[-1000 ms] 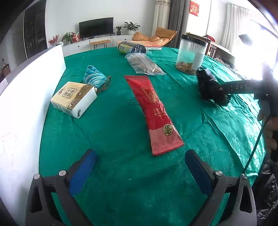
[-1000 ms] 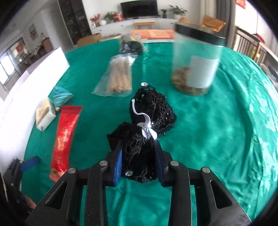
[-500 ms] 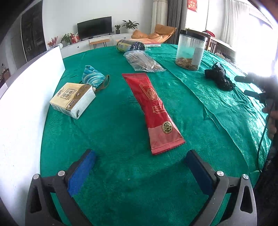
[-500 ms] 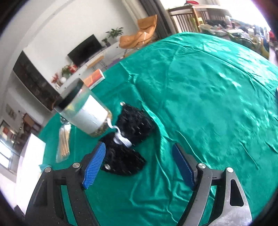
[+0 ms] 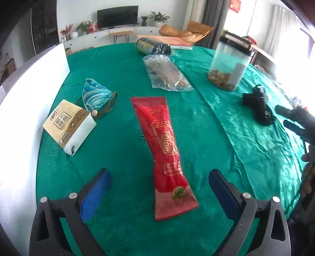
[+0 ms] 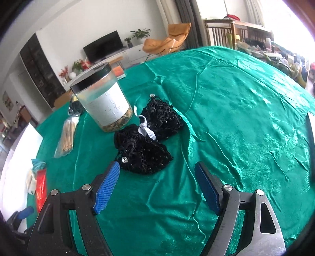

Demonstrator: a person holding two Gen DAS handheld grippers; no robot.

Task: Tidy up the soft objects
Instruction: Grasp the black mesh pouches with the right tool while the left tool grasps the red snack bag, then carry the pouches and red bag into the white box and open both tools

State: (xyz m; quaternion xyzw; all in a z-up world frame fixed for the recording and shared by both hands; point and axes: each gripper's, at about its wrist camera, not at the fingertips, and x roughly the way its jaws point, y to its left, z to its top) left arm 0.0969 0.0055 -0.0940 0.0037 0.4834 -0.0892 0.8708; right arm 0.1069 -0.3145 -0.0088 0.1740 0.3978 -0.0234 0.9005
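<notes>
I read my left gripper [image 5: 159,189] wide open, jaws just narrowing slightly, straddling the red packet's [image 5: 164,149] lower end without contact. My right gripper [image 6: 157,187] stands wide open and empty; the black mesh bundle [image 6: 145,141] lies frame centre, beside the left pad.

Home living room: television [image 5: 117,12] on low white cabinet [image 5: 110,36], potted plants [image 5: 157,16] (flowers too), orange lounge chair [image 6: 167,42].

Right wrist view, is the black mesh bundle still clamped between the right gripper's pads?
No, the black mesh bundle lies on the green cloth ahead of the open right gripper.
</notes>
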